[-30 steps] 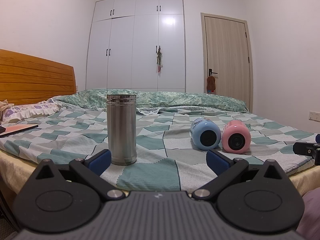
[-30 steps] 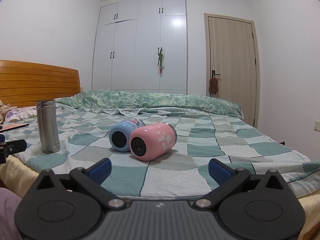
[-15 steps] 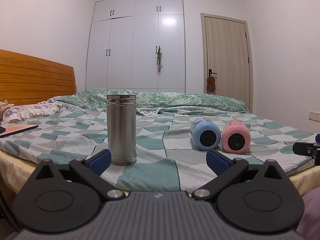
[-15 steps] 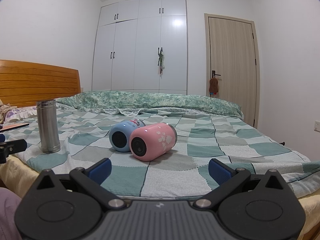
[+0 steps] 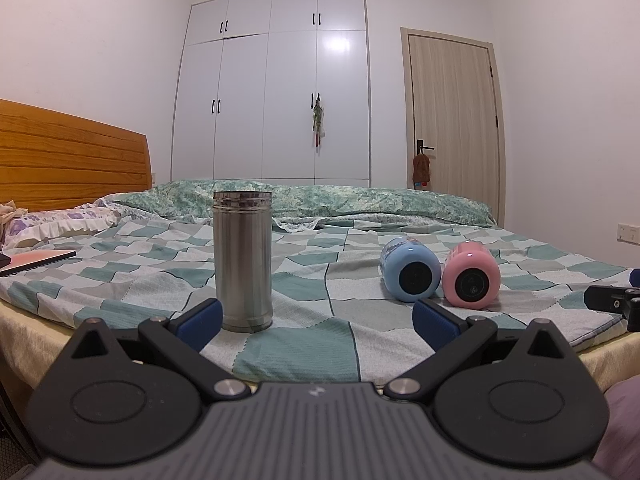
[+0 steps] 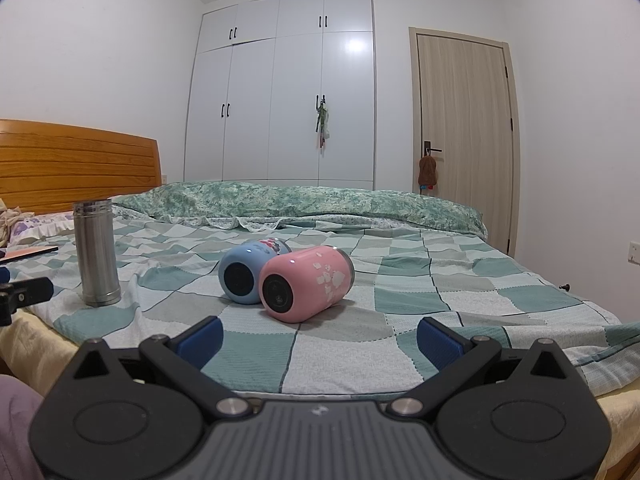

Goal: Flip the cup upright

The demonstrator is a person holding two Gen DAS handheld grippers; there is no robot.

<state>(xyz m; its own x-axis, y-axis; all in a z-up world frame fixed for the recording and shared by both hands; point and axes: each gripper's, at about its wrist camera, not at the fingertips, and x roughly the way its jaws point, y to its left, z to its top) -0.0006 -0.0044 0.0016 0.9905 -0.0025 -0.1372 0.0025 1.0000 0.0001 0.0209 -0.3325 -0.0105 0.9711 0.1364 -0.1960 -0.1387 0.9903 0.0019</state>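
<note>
A pink cup (image 6: 306, 284) and a blue cup (image 6: 246, 272) lie on their sides, touching, on the checked bedspread, bases toward me. They also show in the left wrist view, pink (image 5: 472, 280) and blue (image 5: 410, 276). A steel cup (image 5: 243, 266) stands upright near the bed's front edge; it also shows in the right wrist view (image 6: 97, 252). My left gripper (image 5: 318, 326) is open and empty, just in front of the steel cup. My right gripper (image 6: 320, 340) is open and empty, short of the pink cup.
The bed's front edge (image 6: 360, 398) runs just ahead of both grippers. A wooden headboard (image 5: 72, 160) and pillow (image 5: 60, 224) are at left, with a flat pink item (image 5: 36, 260). A rolled green quilt (image 6: 300, 204) lies across the back. Wardrobe and door stand behind.
</note>
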